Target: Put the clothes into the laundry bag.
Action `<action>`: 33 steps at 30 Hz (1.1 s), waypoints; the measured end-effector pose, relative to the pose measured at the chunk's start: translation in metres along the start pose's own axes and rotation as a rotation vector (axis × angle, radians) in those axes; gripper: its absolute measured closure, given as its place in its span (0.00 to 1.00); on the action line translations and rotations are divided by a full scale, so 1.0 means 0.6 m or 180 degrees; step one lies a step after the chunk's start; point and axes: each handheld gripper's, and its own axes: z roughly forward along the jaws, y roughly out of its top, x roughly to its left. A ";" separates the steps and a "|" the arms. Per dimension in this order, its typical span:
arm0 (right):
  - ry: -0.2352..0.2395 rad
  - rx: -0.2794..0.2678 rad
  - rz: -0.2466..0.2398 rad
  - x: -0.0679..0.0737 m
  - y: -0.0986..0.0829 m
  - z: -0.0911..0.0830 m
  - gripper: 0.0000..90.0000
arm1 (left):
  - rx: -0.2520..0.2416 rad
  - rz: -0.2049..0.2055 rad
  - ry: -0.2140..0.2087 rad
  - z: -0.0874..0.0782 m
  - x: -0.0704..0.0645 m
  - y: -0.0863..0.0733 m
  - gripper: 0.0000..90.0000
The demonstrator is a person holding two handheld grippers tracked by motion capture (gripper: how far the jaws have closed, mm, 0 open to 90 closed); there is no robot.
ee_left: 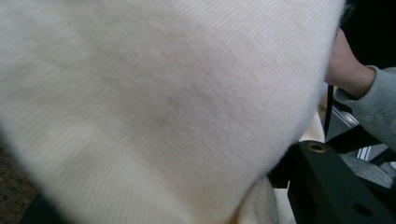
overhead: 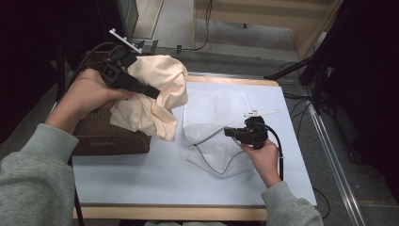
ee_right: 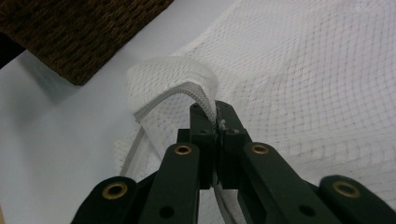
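A cream cloth (overhead: 155, 96) hangs bunched in the air over a brown wicker basket (overhead: 106, 134) at the table's left. My left gripper (overhead: 153, 92) is shut on it, its tips buried in the folds. In the left gripper view the cream cloth (ee_left: 163, 102) covers the jaws apart from one black jaw at the lower right. A white mesh bag (overhead: 211, 117) lies flat at mid-table. My right gripper (overhead: 229, 133) is shut on its zipper edge (ee_right: 205, 95) and lifts that edge slightly; the mesh bag (ee_right: 317, 74) spreads out beyond the shut right gripper (ee_right: 215, 122).
The table (overhead: 141, 181) has a pale blue top with a wooden rim. The basket (ee_right: 88, 28) stands just left of the bag. Cables and black stands lie on the floor to the right (overhead: 324, 80). The person's right wrist and grey sleeve (ee_left: 369, 93) are beyond the cloth.
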 end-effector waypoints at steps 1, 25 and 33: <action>0.0003 -0.0001 0.0003 0.000 0.000 0.000 0.98 | -0.0004 0.0018 -0.0024 0.003 -0.003 0.000 0.68; 0.0005 0.0013 -0.0006 0.000 0.000 0.000 0.98 | 0.0012 0.0273 -0.0296 0.072 -0.079 -0.042 0.67; -0.0002 0.0019 -0.0019 0.000 0.000 0.001 0.98 | 0.0019 0.0234 -0.0324 0.101 -0.089 -0.069 0.67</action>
